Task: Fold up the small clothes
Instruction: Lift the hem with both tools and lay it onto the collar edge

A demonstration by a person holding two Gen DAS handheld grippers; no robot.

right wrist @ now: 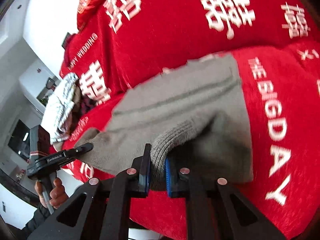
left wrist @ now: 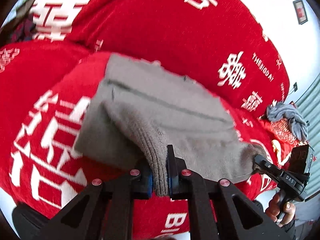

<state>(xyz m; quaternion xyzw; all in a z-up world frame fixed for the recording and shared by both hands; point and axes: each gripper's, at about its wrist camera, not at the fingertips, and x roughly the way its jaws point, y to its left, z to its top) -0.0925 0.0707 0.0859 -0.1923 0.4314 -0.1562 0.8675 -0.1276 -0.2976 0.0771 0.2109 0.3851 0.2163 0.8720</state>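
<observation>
Up close, both views smeared by motion blur. Grey garment [left wrist: 160, 108] lying across red cover [left wrist: 160, 30], near edge lifted, far part resting on cover. Kind of garment hard to tell: ribbed grey edge, one dark seam line, flat panel beyond.

Left gripper [left wrist: 160, 172] clamped on garment's ribbed edge, blue pads [left wrist: 149, 182] pressed against knit on both sides. Seen from right wrist, same tool further along the same edge at left, tips sunk in cloth, held by a hand [right wrist: 53, 192], arm cut off by frame.

Right gripper [right wrist: 157, 172] likewise clamped on ribbed edge, fabric bunched between blue pads [right wrist: 167, 178]. From left wrist, visible only at far right, tip buried under grey hem, hand [left wrist: 280, 208] half cropped.

White characters and lettering on cover blurred, partly legible: "THE BIG DAY", "WEDDING".

Grey-blue bundle of cloth [left wrist: 288, 118] on cover at right edge, shape unclear. Pale patterned heap [right wrist: 60, 108] at left, contents unreadable. Room behind washed out, picture frames [left wrist: 300, 12] cropped.
</observation>
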